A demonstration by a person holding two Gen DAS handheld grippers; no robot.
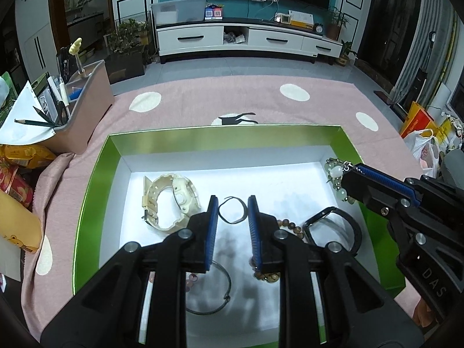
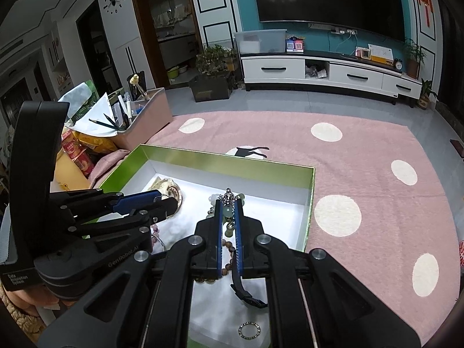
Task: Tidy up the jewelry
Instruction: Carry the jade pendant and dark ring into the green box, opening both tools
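Observation:
A green box with a white floor (image 1: 203, 171) holds jewelry: a cream watch (image 1: 171, 200), a thin dark ring band (image 1: 233, 210), a black watch (image 1: 336, 229), a wooden bead bracelet (image 1: 290, 226) and a thin bangle (image 1: 214, 293). My left gripper (image 1: 232, 203) is open and empty, hovering over the dark band. My right gripper (image 2: 228, 203) is shut on a pale green bead bracelet (image 2: 227, 210) with a silver chain and holds it above the box's right side; it shows in the left wrist view (image 1: 337, 174) too. A silver ring (image 2: 249, 330) lies near the box's front.
The box (image 2: 310, 203) sits on a pink cloth with white dots (image 2: 362, 174). A pink organizer with pencils (image 1: 87, 107) and snack packets (image 1: 17, 171) stand at the left. A TV stand (image 1: 246, 37) is far behind.

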